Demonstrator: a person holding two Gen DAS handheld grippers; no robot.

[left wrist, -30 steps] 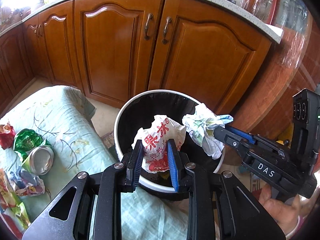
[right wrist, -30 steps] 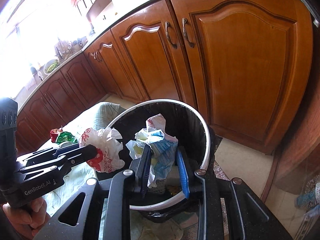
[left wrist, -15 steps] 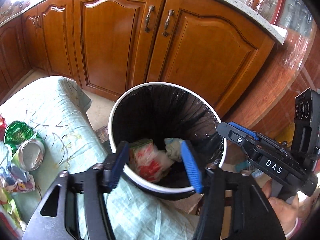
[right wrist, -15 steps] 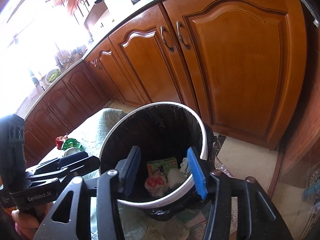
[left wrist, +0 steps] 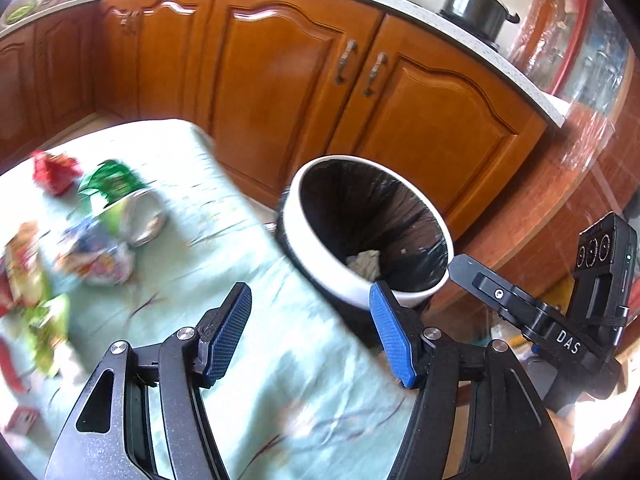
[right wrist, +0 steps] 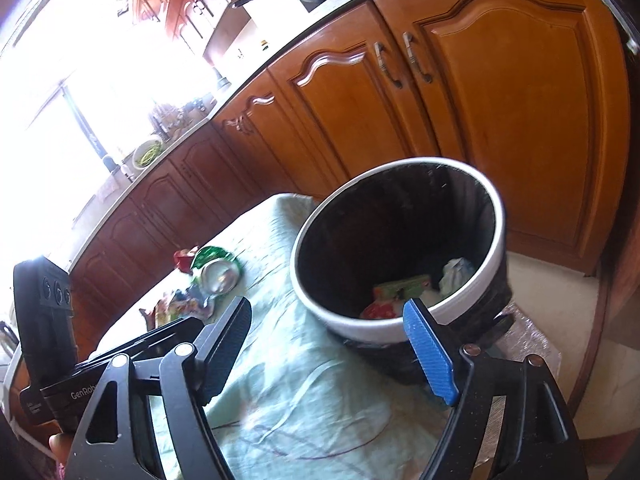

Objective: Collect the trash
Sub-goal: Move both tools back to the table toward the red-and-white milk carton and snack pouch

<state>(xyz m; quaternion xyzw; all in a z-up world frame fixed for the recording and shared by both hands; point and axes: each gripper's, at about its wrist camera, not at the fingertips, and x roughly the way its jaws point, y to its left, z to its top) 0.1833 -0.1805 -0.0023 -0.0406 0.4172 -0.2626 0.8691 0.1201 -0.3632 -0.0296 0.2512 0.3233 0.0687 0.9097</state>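
The white-rimmed bin point(left wrist: 328, 280) with a black liner stands beside the table. In it lie a red-and-white bag point(right wrist: 380, 310), a green packet point(right wrist: 404, 284) and crumpled paper point(right wrist: 456, 276). My left gripper point(left wrist: 308, 288) hangs open and empty over the green tablecloth point(left wrist: 280, 360), left of the bin. My right gripper point(right wrist: 328, 302) is at the bin's near rim point(right wrist: 360, 328). Its jaws are opening with nothing between them. On the cloth lie a crushed can point(left wrist: 140, 212), a green wrapper point(left wrist: 112, 180), a red wrapper point(left wrist: 54, 170) and more blurred wrappers point(left wrist: 96, 256).
Wooden cabinet doors point(left wrist: 280, 100) run behind the bin and the table. A black pot point(left wrist: 476, 8) sits on the counter above. The other hand-held gripper's body point(left wrist: 520, 304) is at the right of the bin. Floor point(right wrist: 552, 320) shows to the bin's right.
Both grippers opened and let their bags fall into the bin. Both then swung left, away from the bin's mouth and towards the table.
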